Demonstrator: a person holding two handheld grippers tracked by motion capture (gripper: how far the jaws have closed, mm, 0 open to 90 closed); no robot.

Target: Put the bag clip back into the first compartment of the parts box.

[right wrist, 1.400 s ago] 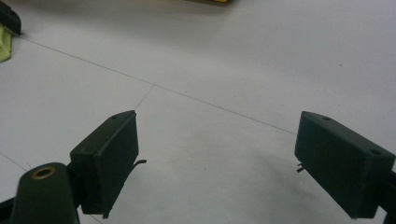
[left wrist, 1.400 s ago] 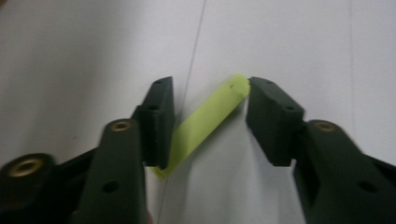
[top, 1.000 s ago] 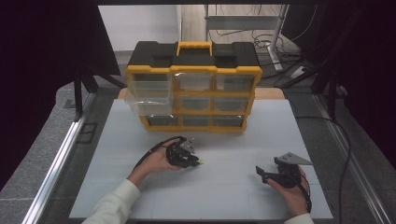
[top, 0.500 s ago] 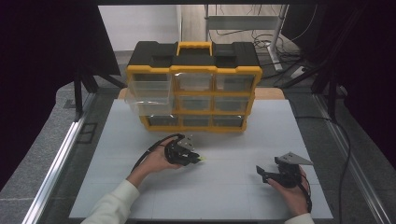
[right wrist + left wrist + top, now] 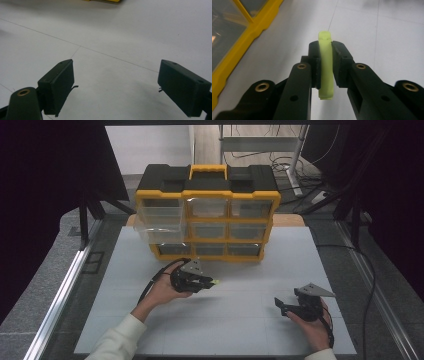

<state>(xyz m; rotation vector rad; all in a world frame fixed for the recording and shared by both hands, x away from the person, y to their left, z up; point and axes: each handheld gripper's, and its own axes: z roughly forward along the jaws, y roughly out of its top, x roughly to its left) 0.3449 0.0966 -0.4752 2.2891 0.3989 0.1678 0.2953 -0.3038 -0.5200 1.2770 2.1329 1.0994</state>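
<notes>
My left gripper point(image 5: 209, 282) hovers over the white table point(image 5: 240, 330), in front of the yellow and black drawer organizer point(image 5: 207, 215). Its jaws are shut on a small lime-green flat piece point(image 5: 325, 65), gripped on edge between the pads, with its tip point(image 5: 216, 282) poking past them toward the right. The same gripper point(image 5: 325, 60) is seen close up in the left gripper view. My right gripper point(image 5: 281, 306) rests low at the table's right front, its jaws open and empty; in the right gripper view its fingers point(image 5: 60, 85) stand wide apart over bare table.
The organizer has clear drawers in three rows; its upper-left drawer point(image 5: 159, 217) is pulled out toward me. A yellow frame edge point(image 5: 244, 42) of it lies left of my left gripper. Black cables point(image 5: 372, 285) run past the table's right side.
My left gripper has lifted slightly off the table with the green piece still clamped. The right gripper has stayed where it was.
</notes>
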